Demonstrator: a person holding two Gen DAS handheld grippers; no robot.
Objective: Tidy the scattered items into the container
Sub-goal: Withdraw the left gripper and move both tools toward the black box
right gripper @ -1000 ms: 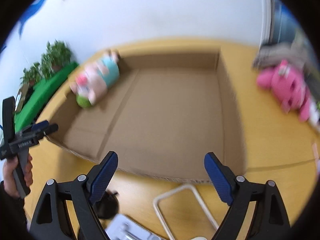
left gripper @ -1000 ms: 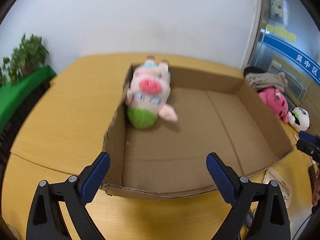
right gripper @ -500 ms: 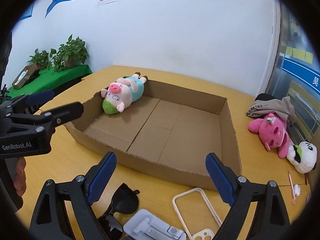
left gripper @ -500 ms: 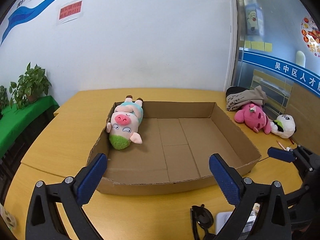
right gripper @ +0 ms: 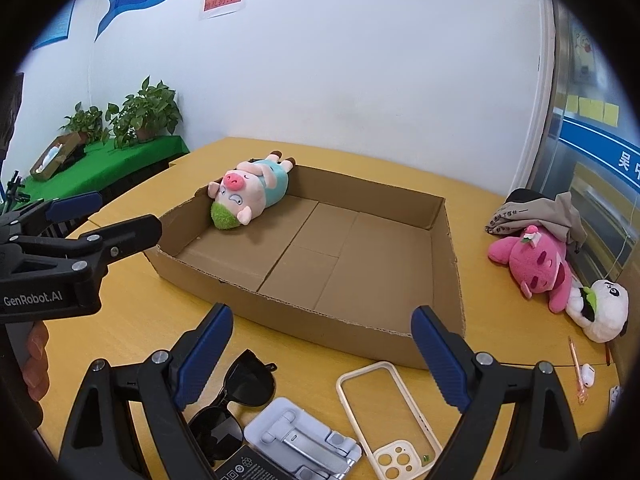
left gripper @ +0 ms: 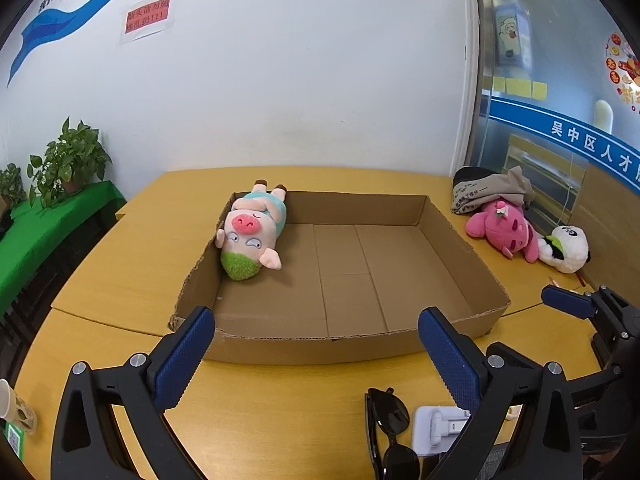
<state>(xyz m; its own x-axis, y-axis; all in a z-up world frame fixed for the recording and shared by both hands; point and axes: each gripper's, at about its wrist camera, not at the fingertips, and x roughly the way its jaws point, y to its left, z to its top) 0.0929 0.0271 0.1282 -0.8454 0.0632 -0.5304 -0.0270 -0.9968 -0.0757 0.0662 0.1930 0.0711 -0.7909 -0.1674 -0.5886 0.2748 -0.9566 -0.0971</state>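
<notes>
A shallow cardboard box [left gripper: 484, 280] [right gripper: 448, 240] lies on the wooden table. A plush pig [left gripper: 250, 236] [right gripper: 244, 194] with a green tuft lies in its far left corner. My left gripper [left gripper: 316, 356] is open with nothing between its fingers, hanging before the box's near wall. My right gripper [right gripper: 322, 354] is open too, over black sunglasses [right gripper: 236, 392] [left gripper: 390, 432], a grey phone stand [right gripper: 304, 444] [left gripper: 436, 426] and a cream phone case [right gripper: 384, 416]. A pink plush [right gripper: 536, 264] [left gripper: 504, 230] and a panda plush [right gripper: 600, 312] [left gripper: 566, 248] lie right of the box.
A folded grey and black cloth [left gripper: 492, 192] [right gripper: 532, 208] sits behind the pink plush. A pen [right gripper: 576, 368] and a small white earbud case [right gripper: 587, 374] lie at the right. Potted plants [right gripper: 140, 112] stand on a green side table [left gripper: 44, 224]. A paper cup [left gripper: 10, 400] sits near left.
Both grippers have drawn back and up from the box, so its near wall and the items in front show. The pig has settled in the box corner.
</notes>
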